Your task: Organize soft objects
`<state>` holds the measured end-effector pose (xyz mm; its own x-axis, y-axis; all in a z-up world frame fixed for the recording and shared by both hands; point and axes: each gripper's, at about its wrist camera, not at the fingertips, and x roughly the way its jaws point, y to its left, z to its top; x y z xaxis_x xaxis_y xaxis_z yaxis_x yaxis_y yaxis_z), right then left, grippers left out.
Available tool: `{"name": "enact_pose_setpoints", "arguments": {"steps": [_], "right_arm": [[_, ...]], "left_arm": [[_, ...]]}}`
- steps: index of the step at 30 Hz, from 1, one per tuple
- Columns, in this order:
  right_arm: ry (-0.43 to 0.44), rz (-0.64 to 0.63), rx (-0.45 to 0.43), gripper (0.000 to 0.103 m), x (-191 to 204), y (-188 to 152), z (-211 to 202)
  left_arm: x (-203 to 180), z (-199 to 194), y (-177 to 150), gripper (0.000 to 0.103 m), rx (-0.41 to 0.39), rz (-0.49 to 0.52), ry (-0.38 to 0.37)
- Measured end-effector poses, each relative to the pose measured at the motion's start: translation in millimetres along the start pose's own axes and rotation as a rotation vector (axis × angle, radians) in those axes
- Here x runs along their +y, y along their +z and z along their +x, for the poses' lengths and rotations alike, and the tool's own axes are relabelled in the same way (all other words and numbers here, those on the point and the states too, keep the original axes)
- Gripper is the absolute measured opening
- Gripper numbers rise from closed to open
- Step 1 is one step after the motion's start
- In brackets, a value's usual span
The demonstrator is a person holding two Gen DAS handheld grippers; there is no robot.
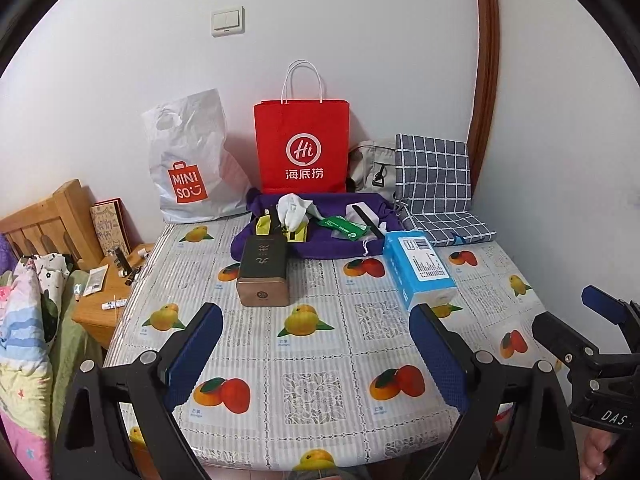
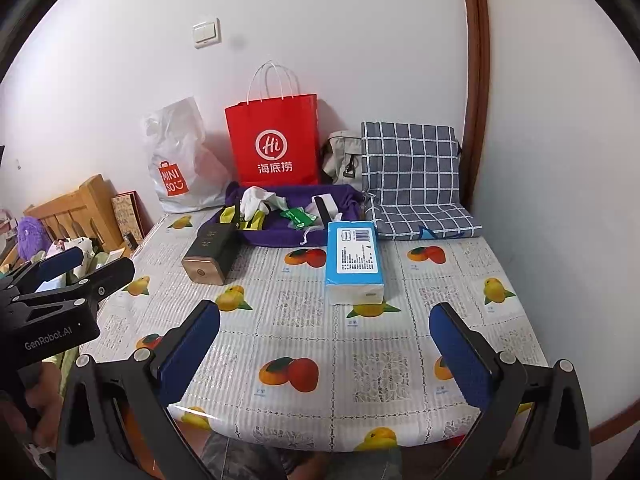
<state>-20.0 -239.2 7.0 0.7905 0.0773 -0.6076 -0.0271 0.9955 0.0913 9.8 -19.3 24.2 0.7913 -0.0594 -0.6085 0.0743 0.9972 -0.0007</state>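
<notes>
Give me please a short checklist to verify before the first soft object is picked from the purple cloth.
1. Left gripper open, holding nothing: ok.
2. Right gripper open, holding nothing: ok.
3. White cloth lies on top of the purple cloth, uncovered from above: ok.
4. Path to it free: not ok, the dark tin lies just in front; the tissue pack is off to the right.
5. Place for sorted items: cannot tell; the red paper bag and white plastic bag stand behind, insides hidden.
6. What the yellow item is: cannot tell.
</notes>
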Motion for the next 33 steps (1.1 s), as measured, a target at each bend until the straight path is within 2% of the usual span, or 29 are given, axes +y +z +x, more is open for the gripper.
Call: {"name": "enact_pose_setpoints", "arguments": {"steps": [33], "right_arm": [[0.002, 0.008, -0.004, 0.103, -1.7, -4.4, -5.3]], "left_arm": [[-1.4, -2.7, -0.6, 0.095, -0.002, 0.001, -0.006]]}}
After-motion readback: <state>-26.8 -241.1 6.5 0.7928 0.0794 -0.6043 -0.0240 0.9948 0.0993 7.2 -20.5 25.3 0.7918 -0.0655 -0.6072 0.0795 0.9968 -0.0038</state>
